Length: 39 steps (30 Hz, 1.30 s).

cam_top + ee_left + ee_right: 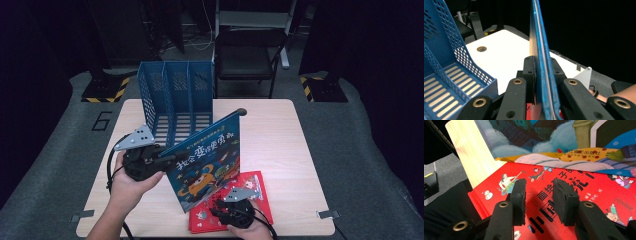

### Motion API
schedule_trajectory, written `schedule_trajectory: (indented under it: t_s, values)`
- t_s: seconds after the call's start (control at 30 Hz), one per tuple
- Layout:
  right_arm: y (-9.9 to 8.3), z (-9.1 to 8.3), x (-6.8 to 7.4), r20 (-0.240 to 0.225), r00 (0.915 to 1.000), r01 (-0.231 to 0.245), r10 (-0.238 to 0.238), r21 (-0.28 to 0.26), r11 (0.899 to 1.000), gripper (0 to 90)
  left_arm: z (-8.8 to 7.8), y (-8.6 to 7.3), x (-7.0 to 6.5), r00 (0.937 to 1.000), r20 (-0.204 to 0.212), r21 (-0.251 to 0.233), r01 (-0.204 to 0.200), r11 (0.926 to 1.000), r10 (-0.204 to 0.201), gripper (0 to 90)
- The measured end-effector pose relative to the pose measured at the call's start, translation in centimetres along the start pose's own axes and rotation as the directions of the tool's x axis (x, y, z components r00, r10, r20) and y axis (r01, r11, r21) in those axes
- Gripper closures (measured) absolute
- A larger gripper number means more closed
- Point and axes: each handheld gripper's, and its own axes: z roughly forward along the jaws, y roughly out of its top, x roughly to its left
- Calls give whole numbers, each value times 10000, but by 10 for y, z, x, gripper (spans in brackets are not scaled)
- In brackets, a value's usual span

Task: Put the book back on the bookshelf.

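Note:
A blue picture book [206, 161] stands tilted on its lower edge near the table's middle. My left gripper [172, 158] reaches in from the left and is shut on the book's left edge. In the left gripper view the blue book [537, 32] runs edge-on between the two closed pads of that gripper [541, 63]. A red book [255, 186] lies flat at the front right. My right gripper [235, 202] hovers low over it. In the right gripper view that gripper [539, 195] is open above the red book's cover [599, 192], with nothing between the pads. The blue book's cover [544, 140] rises just beyond.
A blue three-slot file rack [175, 97] stands at the back left of the wooden table [280, 145], just behind the blue book; its slatted floor [446, 82] lies left of my left gripper. A black chair [250, 55] stands behind the table. Bare tabletop lies to the right.

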Motion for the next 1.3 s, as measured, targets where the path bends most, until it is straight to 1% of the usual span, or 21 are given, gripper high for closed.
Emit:
schedule_trajectory:
  t_s: [0.03, 0.1, 0.17, 0.23, 0.27, 0.43, 0.5, 0.6, 0.73, 0.8, 0.83, 0.87, 0.9, 0.93, 1.03, 1.07, 1.1, 1.13, 1.2, 1.23, 1.3]
  values:
    - [0, 0, -1, -23, 9999, 114, -114, -11, 9999, 627, -1, 0, -1, 10000, 37, 43, 36, 10000, -36, 789]
    - [0, 0, 0, -79, 10000, -18, 17, -80, 10000, 623, -1, -1, -2, 9999, 107, 89, 25, 10000, -26, 783]
    - [-1, 0, 0, -25, 10000, 39, -40, -171, 9998, 619, -1, -1, -4, 9999, 128, 121, 68, 9999, -69, 764]
    - [-1, 0, 1, -37, 10000, -68, 67, -143, 9999, 616, -2, 0, -7, 10000, 23, 240, -80, 9997, 79, 739]
    - [-1, 0, 1, -30, 10000, -53, 53, -151, 9999, 615, -1, 0, -8, 10000, -11, 246, -69, 9997, 69, 735]
    - [-1, 0, 1, -65, 10000, -65, 64, -140, 9999, 613, -1, 1, -11, 9996, 52, 282, -269, 9992, 268, 724]
    - [-1, 0, 1, -62, 10000, -75, 74, -136, 9999, 612, -1, 2, -12, 9995, 78, 328, -294, 9990, 291, 719]
    - [-1, 0, 1, -65, 9999, -83, 82, -141, 9999, 611, -1, 3, -12, 9996, 10, 241, -268, 9994, 268, 696]
    - [-2, 0, 1, -64, 10000, -73, 72, -164, 9998, 610, -1, 4, -12, 9997, -8, 327, -240, 9992, 240, 696]
    - [-2, 0, 1, -29, 10000, 5, -5, -239, 9997, 609, -2, 5, -13, 9993, 14, 431, -386, 9983, 386, 706]
    - [-2, 0, 0, -13, 9999, 141, -141, -150, 9998, 609, -2, 5, -13, 9991, -4, 450, -416, 9981, 417, 722]
    - [-2, 0, 0, 12, 9999, 160, -159, -151, 9998, 608, -2, 5, -14, 9986, -30, 474, -520, 9975, 522, 734]
    - [-2, 0, 1, 10, 10000, 74, -74, -143, 9999, 606, -3, 5, -15, 9985, -29, 527, -544, 9971, 546, 741]
    - [-2, 0, 1, 9, 10000, 63, -63, -140, 9999, 605, -4, 5, -16, 9978, -71, 572, -651, 9962, 656, 746]
    - [-2, 0, 2, 24, 10000, 85, -84, -177, 9998, 596, -7, 4, -17, 9969, -128, 704, -765, 9946, 776, 763]
    - [-2, 0, 2, 60, 9999, 83, -82, -174, 9998, 592, -9, 4, -17, 9972, -151, 745, -724, 9946, 737, 768]
    - [-2, 1, 3, 17, 10000, 28, -27, -270, 9996, 587, -10, 3, -17, 9966, -205, 816, -778, 9936, 797, 775]
    - [-2, 1, 4, 17, 10000, -30, 31, -205, 9998, 582, -12, 3, -17, 9964, -185, 886, -813, 9927, 833, 786]
    - [-2, 1, 4, 108, 9998, 190, -187, -257, 9995, 572, -14, 3, -17, 9959, -237, 919, -846, 9922, 871, 792]
    - [-2, 1, 6, 52, 10000, 42, -41, -210, 9998, 565, -15, 2, -17, 9959, -244, 902, -848, 9923, 874, 798]
    - [-2, 2, 7, 147, 9997, 182, -180, -182, 9997, 546, -16, 2, -16, 9964, -217, 950, -794, 9923, 818, 807]
